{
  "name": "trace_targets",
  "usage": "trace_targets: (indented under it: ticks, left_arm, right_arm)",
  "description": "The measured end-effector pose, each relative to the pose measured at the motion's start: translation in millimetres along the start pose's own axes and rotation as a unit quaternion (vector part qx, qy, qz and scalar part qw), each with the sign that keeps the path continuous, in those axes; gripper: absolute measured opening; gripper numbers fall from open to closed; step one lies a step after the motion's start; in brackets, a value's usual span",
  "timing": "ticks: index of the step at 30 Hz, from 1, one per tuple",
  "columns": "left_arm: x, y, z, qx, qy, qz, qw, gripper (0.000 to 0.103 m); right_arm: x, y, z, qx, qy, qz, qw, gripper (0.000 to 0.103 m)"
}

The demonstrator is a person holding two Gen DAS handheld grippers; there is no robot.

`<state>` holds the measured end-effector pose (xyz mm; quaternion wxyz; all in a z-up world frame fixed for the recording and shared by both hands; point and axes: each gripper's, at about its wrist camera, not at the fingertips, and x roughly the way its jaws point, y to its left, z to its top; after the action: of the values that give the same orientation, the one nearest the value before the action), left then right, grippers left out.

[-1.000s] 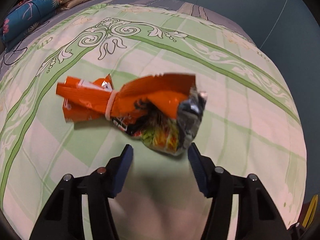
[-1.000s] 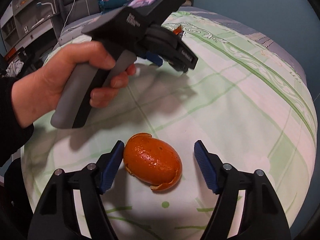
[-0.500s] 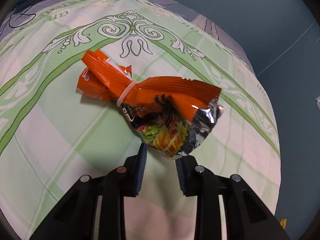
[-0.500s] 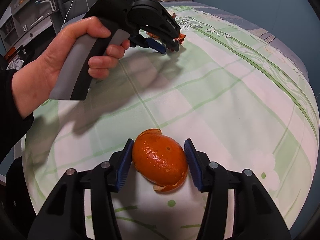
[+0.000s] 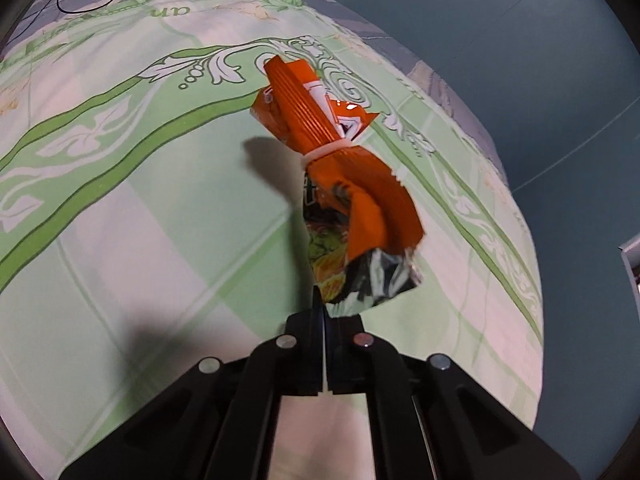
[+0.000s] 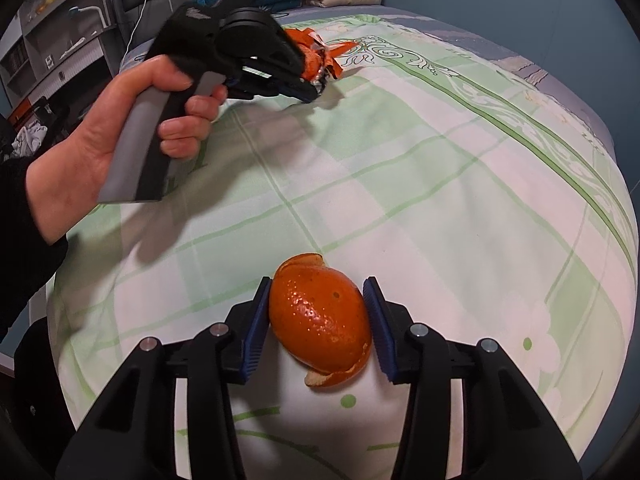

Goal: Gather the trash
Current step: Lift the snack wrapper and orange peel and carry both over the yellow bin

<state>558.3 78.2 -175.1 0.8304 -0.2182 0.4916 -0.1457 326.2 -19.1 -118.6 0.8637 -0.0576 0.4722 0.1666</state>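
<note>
Peel [image 6: 320,316], orange and cupped, sits on the bedspread [image 6: 440,184] directly between the right gripper [image 6: 318,322]'s closing pads, long axis running away from it. Farther up the bed, the left gripper [image 5: 323,312] is clamped on a crumpled wrapper [image 5: 344,184].

Crumpled orange wrapper [image 5: 344,184] — domed orange peel [image 6: 320,320]
</note>
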Motion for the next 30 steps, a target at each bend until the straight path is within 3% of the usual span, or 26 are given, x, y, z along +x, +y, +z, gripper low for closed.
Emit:
trace_targets:
  ticks: [3,14,24,30]
  left_arm:
    - [-17.6,-0.6,-12.0,0.020,-0.004,-0.015,0.9997,0.000]
    - [-94.9,-23.5,-60.3,0.097,-0.041,-0.004,0.9944,0.000]
    - [-168.0,-62.2,-129.5,0.137,-0.077,0.016,0.9874,0.000]
    - [-201.3,-102.5,-164.9,0.163,-0.087,-0.003,0.9828,0.000]
  right_arm:
    - [-2.8,-0.2,-0.6,0.003,-0.002,0.002,1.000,0.043]
    - [-41.1,-0.6,-3.8,0.024,-0.031,0.022,0.999,0.042]
    - [-113.4,-16.8,-30.8,0.067,-0.074,0.015,0.995,0.042]
    - [-165.2,-31.2,-62.7,0.097,-0.104,-0.007,0.990,0.042]
